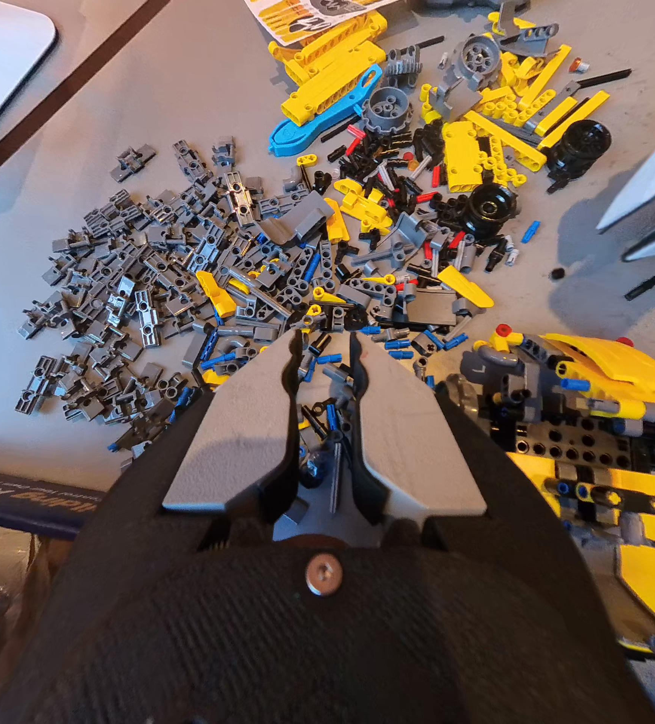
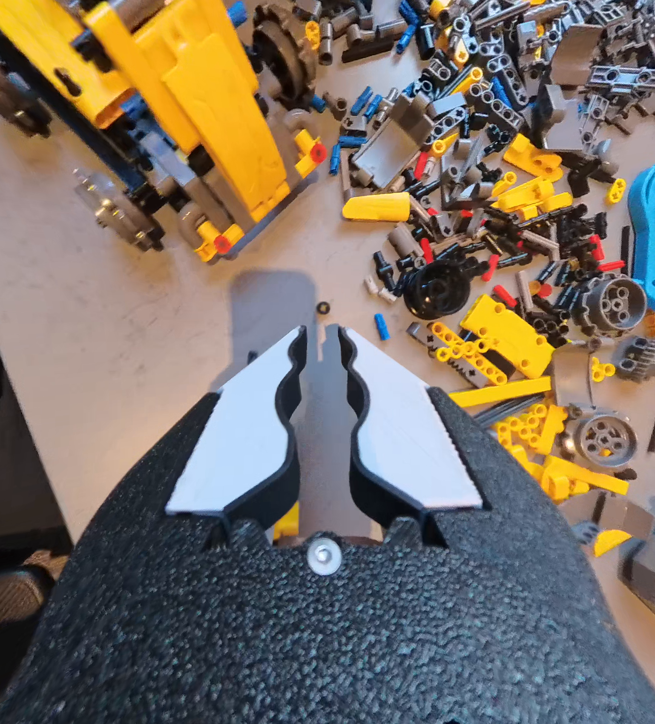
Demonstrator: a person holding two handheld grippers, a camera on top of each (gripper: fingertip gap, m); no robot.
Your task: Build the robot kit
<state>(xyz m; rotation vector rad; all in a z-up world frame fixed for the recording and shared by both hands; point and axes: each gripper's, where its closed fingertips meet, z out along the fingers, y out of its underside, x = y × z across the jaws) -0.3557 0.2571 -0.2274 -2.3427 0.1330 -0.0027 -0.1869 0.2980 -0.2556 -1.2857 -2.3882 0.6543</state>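
My left gripper is open with a narrow gap between its jaws. It holds nothing and hovers over the near edge of a mixed pile of small grey, black, blue and yellow building parts. Blue pins and grey connectors show on the table between its fingers. A partly built yellow model vehicle stands just to its right. My right gripper is open a little, empty, above bare table. A small blue pin and a black ring lie just beyond its tips. The yellow model lies ahead of it on the left.
Dark grey track links are heaped on the left. A blue separator tool, yellow beams, grey hubs and black wheels lie farther back. A printed sheet lies at the far edge. The table edge runs along the left. One gripper's finger ends stand about 20 centimetres off the other's.
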